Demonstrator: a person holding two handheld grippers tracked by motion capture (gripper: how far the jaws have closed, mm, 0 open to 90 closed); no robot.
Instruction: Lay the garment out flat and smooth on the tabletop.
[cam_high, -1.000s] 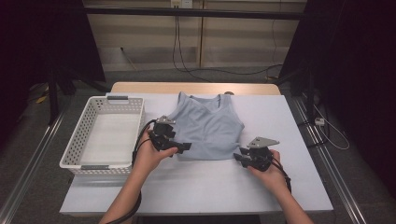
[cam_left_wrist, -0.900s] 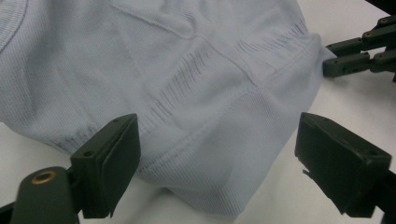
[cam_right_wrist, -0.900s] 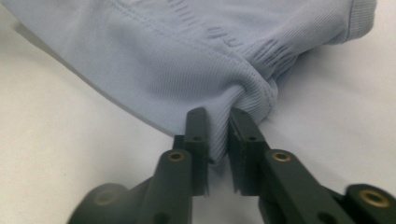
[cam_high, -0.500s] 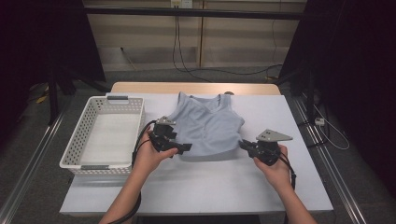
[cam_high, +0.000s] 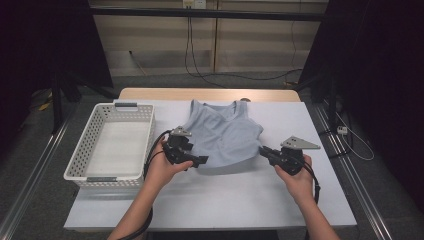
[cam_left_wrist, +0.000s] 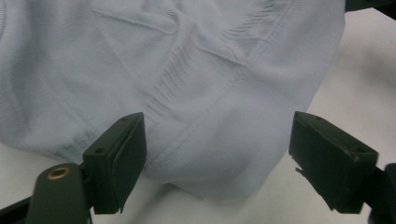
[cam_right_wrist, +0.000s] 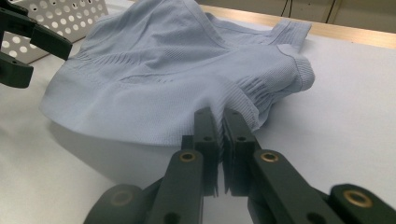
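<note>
A light blue tank top (cam_high: 225, 135) lies flat on the white table (cam_high: 240, 200), neck toward the far edge. My right gripper (cam_high: 262, 151) is shut on the hem's right corner, and the fabric bunches between its jaws (cam_right_wrist: 220, 121) and lifts off the table there. My left gripper (cam_high: 197, 161) is at the hem's left corner. Its jaws have just been closing but still stand wide, one on each side of the hem fold (cam_left_wrist: 219, 140), and the pads do not touch the tank top (cam_left_wrist: 187, 70).
A white perforated basket (cam_high: 80, 160) stands at the table's left with nothing in it, close to my left hand. Its corner (cam_right_wrist: 60, 14) is behind the left gripper (cam_right_wrist: 18, 46) in the right gripper view. A wooden strip (cam_high: 210, 94) runs along the far edge.
My right gripper has closed on the hem's right corner and risen a little, shifting right and pulling the fabric up. My left hand has stayed in place.
</note>
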